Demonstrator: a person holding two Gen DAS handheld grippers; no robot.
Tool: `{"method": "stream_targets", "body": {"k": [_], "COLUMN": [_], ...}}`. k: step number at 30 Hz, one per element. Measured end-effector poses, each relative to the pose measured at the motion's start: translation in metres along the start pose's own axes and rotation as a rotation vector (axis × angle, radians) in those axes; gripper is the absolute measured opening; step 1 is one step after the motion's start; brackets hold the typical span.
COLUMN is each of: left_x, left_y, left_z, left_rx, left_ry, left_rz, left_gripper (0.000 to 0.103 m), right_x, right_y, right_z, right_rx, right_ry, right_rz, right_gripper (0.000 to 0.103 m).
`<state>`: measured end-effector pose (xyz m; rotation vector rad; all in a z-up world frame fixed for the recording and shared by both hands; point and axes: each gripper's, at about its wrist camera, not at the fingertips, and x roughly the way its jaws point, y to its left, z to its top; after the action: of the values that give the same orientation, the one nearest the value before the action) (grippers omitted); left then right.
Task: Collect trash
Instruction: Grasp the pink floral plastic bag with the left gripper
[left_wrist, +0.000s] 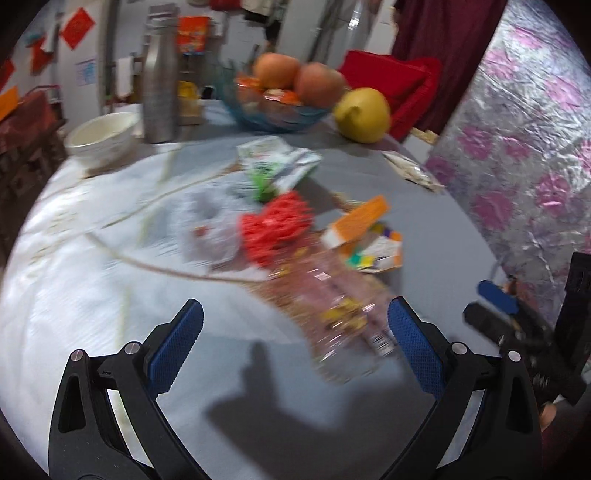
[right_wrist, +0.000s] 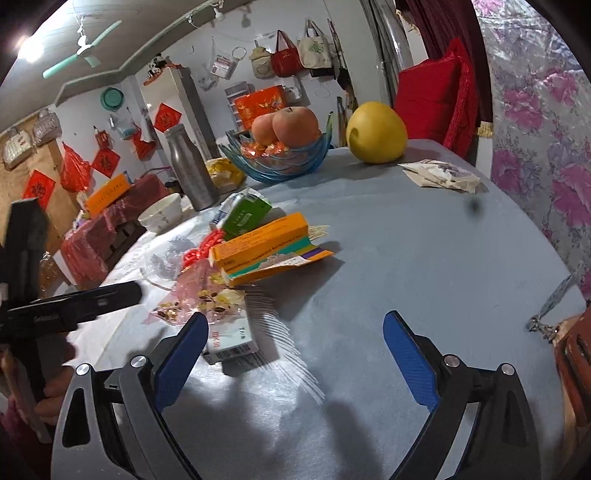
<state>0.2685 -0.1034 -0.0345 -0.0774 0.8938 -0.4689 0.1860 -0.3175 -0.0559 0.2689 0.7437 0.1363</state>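
Observation:
A heap of trash lies mid-table: an orange carton (right_wrist: 262, 240), a green packet (right_wrist: 245, 214), a red plastic net (left_wrist: 277, 225), a crumpled clear bag (left_wrist: 210, 229) and a pink see-through wrapper (left_wrist: 332, 306). A small white barcoded box (right_wrist: 232, 336) lies beside the wrapper. My left gripper (left_wrist: 295, 310) is open just short of the pink wrapper, which reaches between its fingertips. My right gripper (right_wrist: 295, 321) is open over bare tablecloth, with the white box by its left fingertip. A white packet (right_wrist: 439, 175) lies apart near the far edge.
At the back stand a blue glass fruit bowl (right_wrist: 277, 166), a yellow pomelo (right_wrist: 375, 133), a steel bottle (right_wrist: 190, 170) and a white bowl (right_wrist: 160, 218). The round table's edge (right_wrist: 546, 266) curves off on the right, next to a floral curtain (right_wrist: 546, 129).

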Motion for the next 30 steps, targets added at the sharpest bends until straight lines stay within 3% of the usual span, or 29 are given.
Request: {"method": "stream_targets", "body": {"k": [3, 7, 12, 15, 19, 22, 24, 27, 30], "left_x": [0.02, 0.046, 0.034, 0.01, -0.017, -0.02, -0.016, 0.004, 0.029], "left_y": [-0.009, -0.014, 0.015, 0.045, 0.07, 0.061, 0.047, 0.024, 0.019], "left_z": [0.006, 0.009, 0.003, -0.006, -0.018, -0.018, -0.015, -0.006, 0.002], "left_rx": [0.005, 0.006, -0.015, -0.049, -0.103, -0.072, -0.024, 0.073, 0.086], "left_ry": [0.027, 0.057, 0.035, 0.003, -0.019, -0.036, -0.04, -0.028, 0.016], "left_rz": [-0.023, 0.011, 0.137, 0.221, 0.204, 0.157, 0.15, 0.189, 0.206], "left_gripper": [0.096, 0.096, 0.075, 0.075, 0.077, 0.078, 0.087, 0.09, 0.09], "right_x": [0.001, -0.002, -0.002, -0.001, 0.0, 0.0, -0.001, -0.001, 0.0], "right_y": [-0.001, 0.001, -0.008, -0.012, -0.012, -0.008, -0.006, -0.006, -0.009], "right_z": [-0.001, -0.002, -0.002, -0.003, -0.003, -0.003, -0.003, -0.003, -0.003], "right_rx": [0.007, 0.002, 0.044, 0.068, 0.068, 0.048, 0.039, 0.04, 0.054], "right_ry": [-0.006, -0.017, -0.012, -0.005, 0.001, 0.0, -0.001, 0.002, 0.008], "right_rz": [0.016, 0.032, 0.065, 0.089, 0.103, 0.092, 0.086, 0.09, 0.103], "right_gripper": [0.094, 0.094, 0.094, 0.094, 0.094, 0.094, 0.094, 0.094, 0.094]}}
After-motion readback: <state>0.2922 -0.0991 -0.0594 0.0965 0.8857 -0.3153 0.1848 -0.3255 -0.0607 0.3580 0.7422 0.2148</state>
